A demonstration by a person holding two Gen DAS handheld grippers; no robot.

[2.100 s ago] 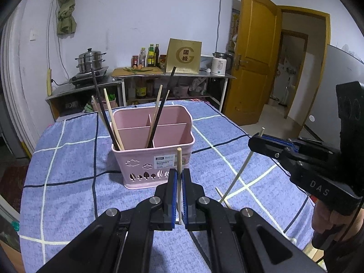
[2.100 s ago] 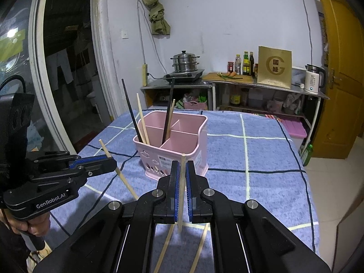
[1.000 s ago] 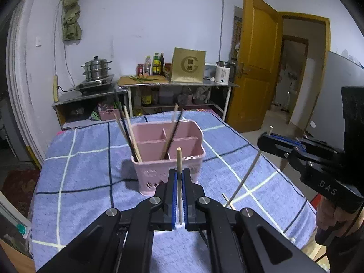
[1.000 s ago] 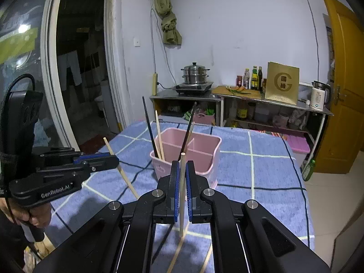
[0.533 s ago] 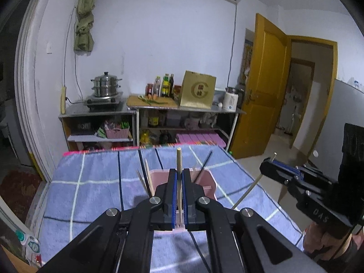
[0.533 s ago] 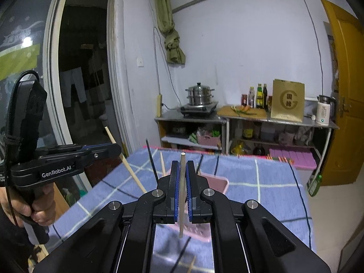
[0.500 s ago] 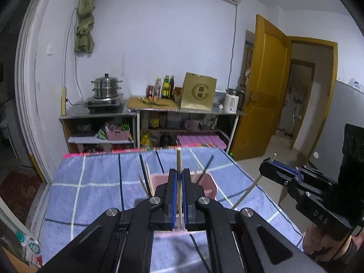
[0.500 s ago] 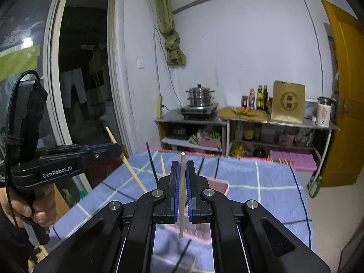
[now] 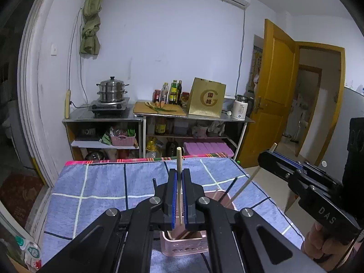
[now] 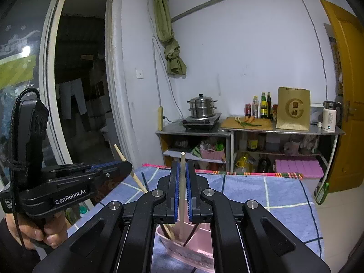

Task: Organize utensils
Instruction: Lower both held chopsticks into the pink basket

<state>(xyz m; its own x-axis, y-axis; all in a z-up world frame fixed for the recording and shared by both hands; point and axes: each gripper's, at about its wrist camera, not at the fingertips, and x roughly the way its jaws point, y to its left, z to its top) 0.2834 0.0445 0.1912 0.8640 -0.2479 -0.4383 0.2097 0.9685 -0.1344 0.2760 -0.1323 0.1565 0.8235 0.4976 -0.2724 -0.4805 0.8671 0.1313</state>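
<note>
Both tools are clenched on wooden chopsticks: left tool point(image 9: 179, 201) holds its chopstick point(image 9: 179, 173) near upright, right tool point(image 10: 181, 194) likewise. The pink basket point(image 9: 184, 243) sits directly below both, on the surface point(image 9: 102, 188).

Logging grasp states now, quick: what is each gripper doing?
Left gripper: shut on a chopstick, over the pink basket.
Right gripper: shut on a chopstick, over the same basket.
</note>
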